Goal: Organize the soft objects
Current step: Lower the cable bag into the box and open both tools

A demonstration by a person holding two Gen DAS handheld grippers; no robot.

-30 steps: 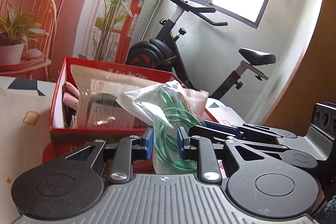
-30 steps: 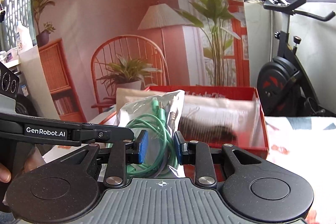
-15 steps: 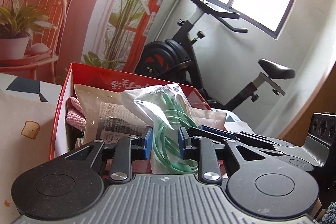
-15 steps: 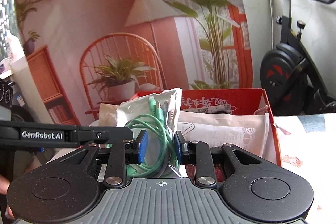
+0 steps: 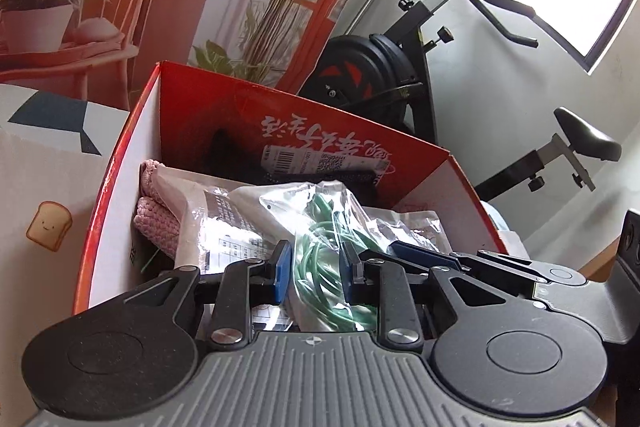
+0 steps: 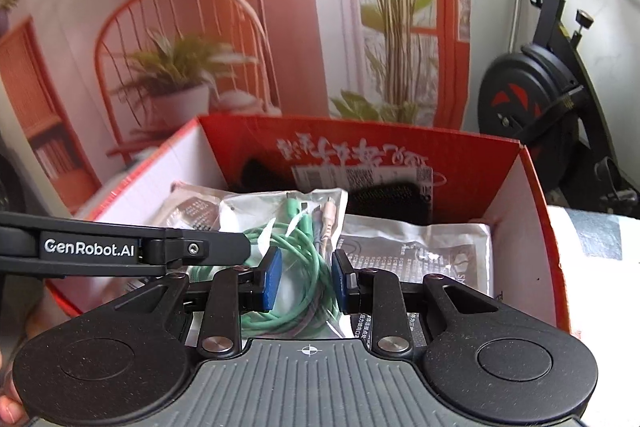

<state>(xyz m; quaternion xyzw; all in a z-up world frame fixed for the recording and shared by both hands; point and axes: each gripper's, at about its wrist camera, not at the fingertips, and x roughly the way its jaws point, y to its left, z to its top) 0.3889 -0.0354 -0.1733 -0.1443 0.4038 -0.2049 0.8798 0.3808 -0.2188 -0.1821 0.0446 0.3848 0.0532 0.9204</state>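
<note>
Over on the left side of the open red cardboard box (image 5: 132,131), a pink knitted cloth (image 5: 154,223) is already tucked against the white inner wall. Next to it lie flat see-through packets with printed paper inside (image 5: 224,223), and more of them show at the right of the box in the right wrist view. So some soft things look put away already.

Above the middle of the box hangs the clear plastic bag of green coiled cable (image 5: 320,255). The left gripper (image 5: 316,271) has its blue pads pressed on the bag, pinching it. The right gripper (image 6: 306,279) pinches the same bag (image 6: 296,255) from the other side, so both hold it together. The bag looks like it is over the packets, not lying on them yet, though I cannot be sure it is not touching them.

I think this step is nearly done. What is left is to lower the bag in and let go. Whether other soft things are waiting outside the box, the pictures do not show.
</note>
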